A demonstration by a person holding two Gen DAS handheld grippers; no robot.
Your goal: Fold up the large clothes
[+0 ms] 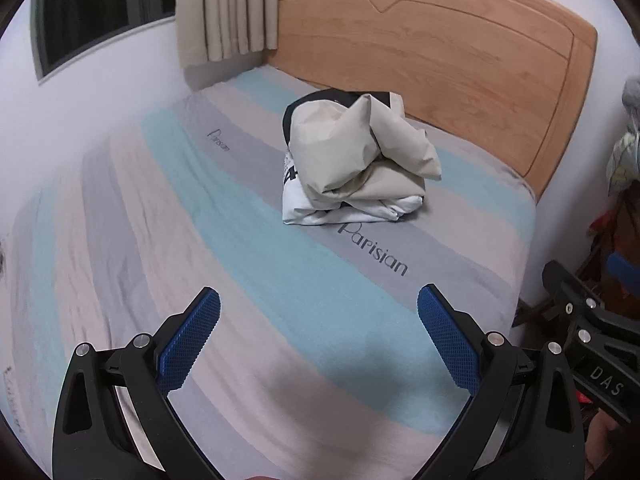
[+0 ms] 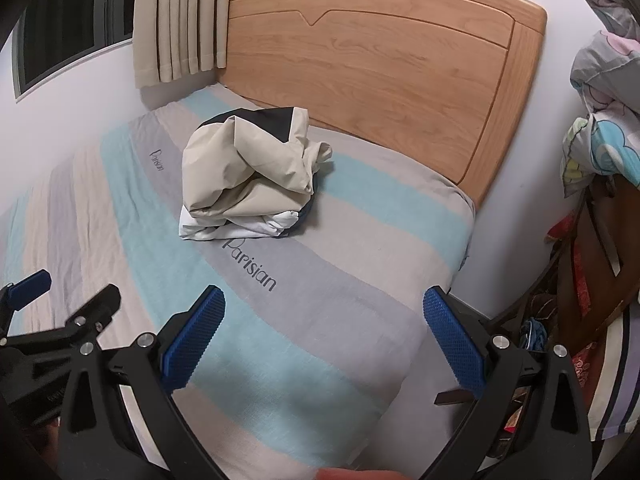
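Observation:
A crumpled pile of clothes (image 1: 356,160), beige on top with white and dark cloth under it, lies on the striped bed sheet (image 1: 248,240) near the wooden headboard. The same pile of clothes (image 2: 248,184) shows in the right wrist view. My left gripper (image 1: 319,304) hovers open over the near part of the bed, well short of the pile, its blue pads (image 1: 192,344) holding nothing. My right gripper (image 2: 324,308) is also open and empty, over the bed's right side, with the left gripper (image 2: 60,320) visible at its left.
The wooden headboard (image 1: 440,52) stands behind the pile. A white wall, a dark window (image 1: 92,8) and a beige curtain (image 1: 228,8) border the bed's left. Cluttered fabrics and furniture (image 2: 600,200) crowd the right of the bed edge (image 2: 452,280).

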